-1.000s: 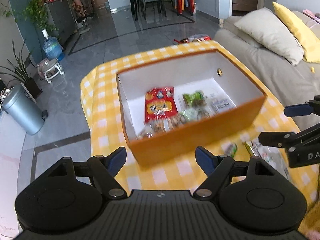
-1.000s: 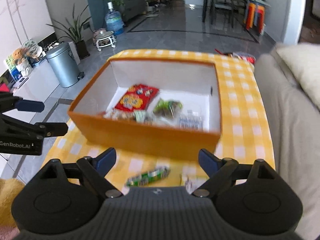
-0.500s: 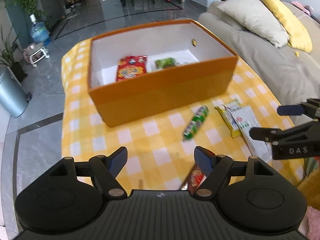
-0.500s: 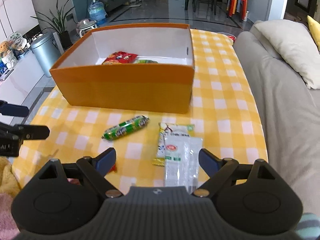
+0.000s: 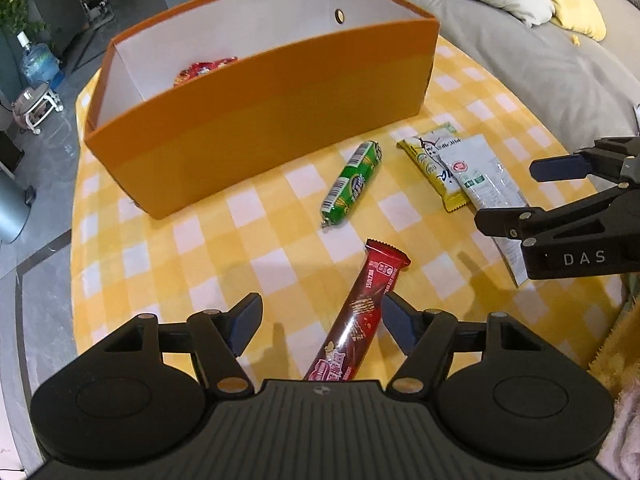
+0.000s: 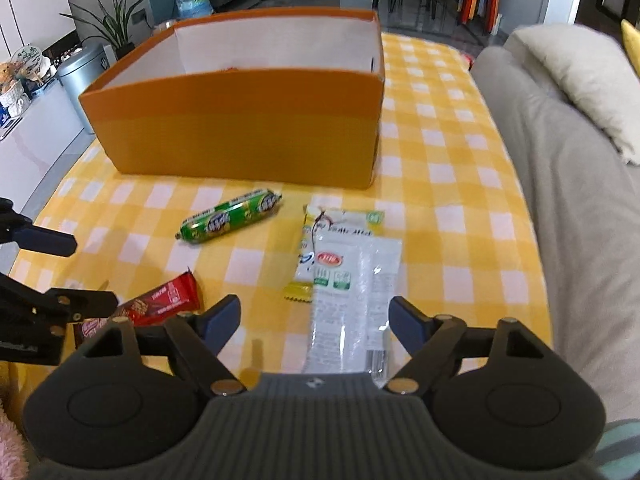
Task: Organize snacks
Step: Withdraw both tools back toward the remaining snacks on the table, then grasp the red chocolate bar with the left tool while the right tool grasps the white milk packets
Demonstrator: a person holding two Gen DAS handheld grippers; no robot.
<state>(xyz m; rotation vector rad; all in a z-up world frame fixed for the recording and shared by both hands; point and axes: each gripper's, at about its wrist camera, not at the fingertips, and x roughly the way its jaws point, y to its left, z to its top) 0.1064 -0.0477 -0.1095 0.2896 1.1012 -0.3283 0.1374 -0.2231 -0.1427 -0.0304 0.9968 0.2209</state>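
Observation:
An orange box (image 5: pixel 260 120) (image 6: pixel 240 136) with snacks inside stands on the yellow checked tablecloth (image 5: pixel 160 264). In front of it lie a green sausage stick (image 5: pixel 352 184) (image 6: pixel 232 220), a yellow packet (image 5: pixel 432 160) (image 6: pixel 316 240), a white packet (image 5: pixel 484 176) (image 6: pixel 356 296) partly over the yellow one, and a long red snack bar (image 5: pixel 364 316) (image 6: pixel 160 304). My left gripper (image 5: pixel 320 320) is open, low over the red bar, which lies between its fingers. My right gripper (image 6: pixel 314 320) is open, low over the white packet.
A grey sofa (image 6: pixel 560 200) with cushions runs along the table's right side. A trash bin (image 6: pixel 80 76), a water bottle (image 6: pixel 194 0) and plants stand on the floor to the left. Chairs and stools stand far back.
Both grippers have pulled back from above the box and come down toward the near table. The loose snacks in front of the box now lie close under them.

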